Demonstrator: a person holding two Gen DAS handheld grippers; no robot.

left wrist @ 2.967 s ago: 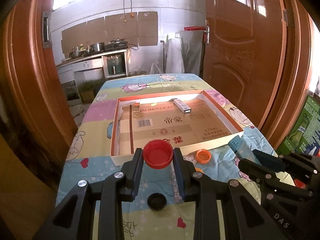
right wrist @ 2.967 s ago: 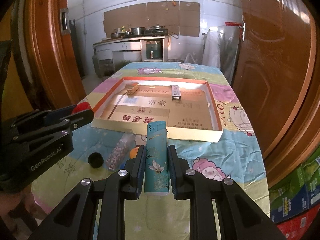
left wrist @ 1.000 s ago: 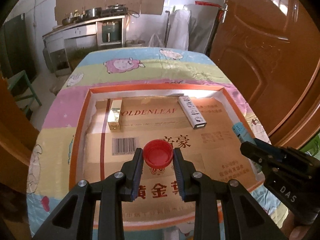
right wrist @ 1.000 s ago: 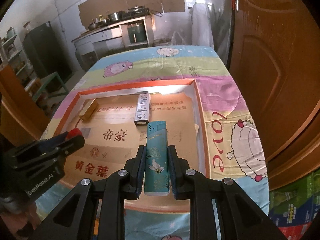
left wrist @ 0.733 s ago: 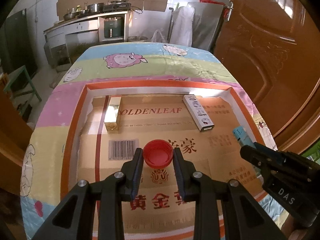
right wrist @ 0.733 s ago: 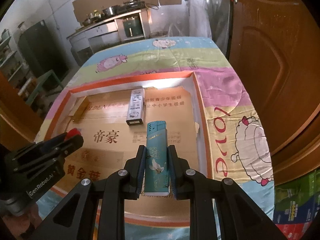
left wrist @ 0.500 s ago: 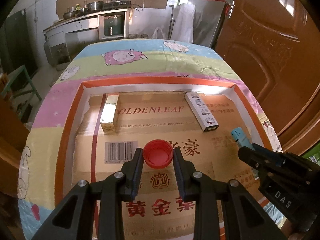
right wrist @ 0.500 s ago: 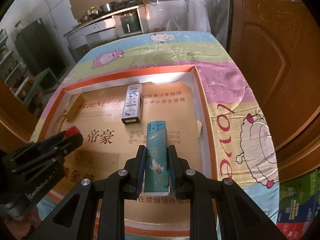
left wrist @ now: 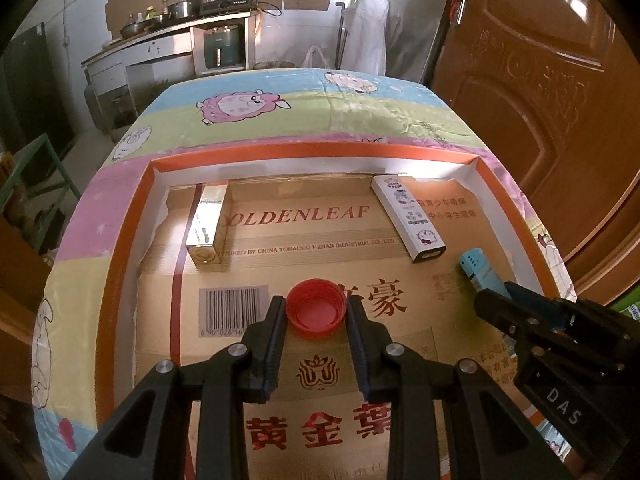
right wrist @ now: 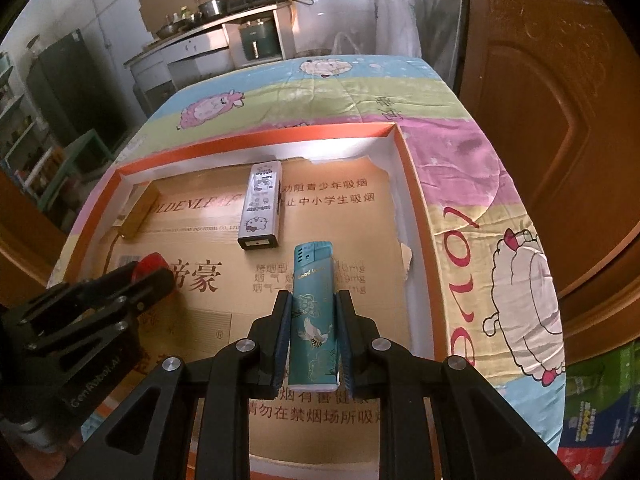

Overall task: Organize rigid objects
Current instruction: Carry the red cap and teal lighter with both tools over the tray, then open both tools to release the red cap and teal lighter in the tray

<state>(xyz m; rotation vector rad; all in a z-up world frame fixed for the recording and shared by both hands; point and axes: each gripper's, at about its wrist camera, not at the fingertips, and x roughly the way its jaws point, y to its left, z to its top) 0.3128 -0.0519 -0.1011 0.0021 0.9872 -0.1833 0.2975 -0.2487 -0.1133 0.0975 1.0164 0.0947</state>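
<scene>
My left gripper (left wrist: 316, 316) is clenched on a red bottle cap (left wrist: 316, 314), one pad on each side of its ribbed skirt, open side facing the camera; my right gripper (right wrist: 313, 334) is clenched on a teal lighter (right wrist: 313, 312), pads on its two long flat faces below the middle, vent end pointing to 12 o'clock. Both loads hang over the shallow orange-rimmed tray (left wrist: 120, 248), whose floor is lined with printed brown cardboard (left wrist: 312, 224). From the cap, a gold box (left wrist: 206, 230) lies at about 10 o'clock and a white cartoon-printed box (left wrist: 408, 218) at about 1 o'clock; in the right wrist view the white box sits just beyond the lighter's tip at 11 o'clock, apart from it. I judge the cap to be very light, stiff thin plastic: its ribbing gives the pads good purchase, but a round skirt held across one diameter can pivot or pop out if squeezed unevenly, so the hold belongs across the widest part. The lighter I judge light, rigid and smooth-skinned, hence slippery; flat faces suit parallel pads, and a hold nearer mid-length would curb swinging. Neither looks fragile, though the lighter's valve end should not be struck. Whether either thing already touches the cardboard I cannot tell.
</scene>
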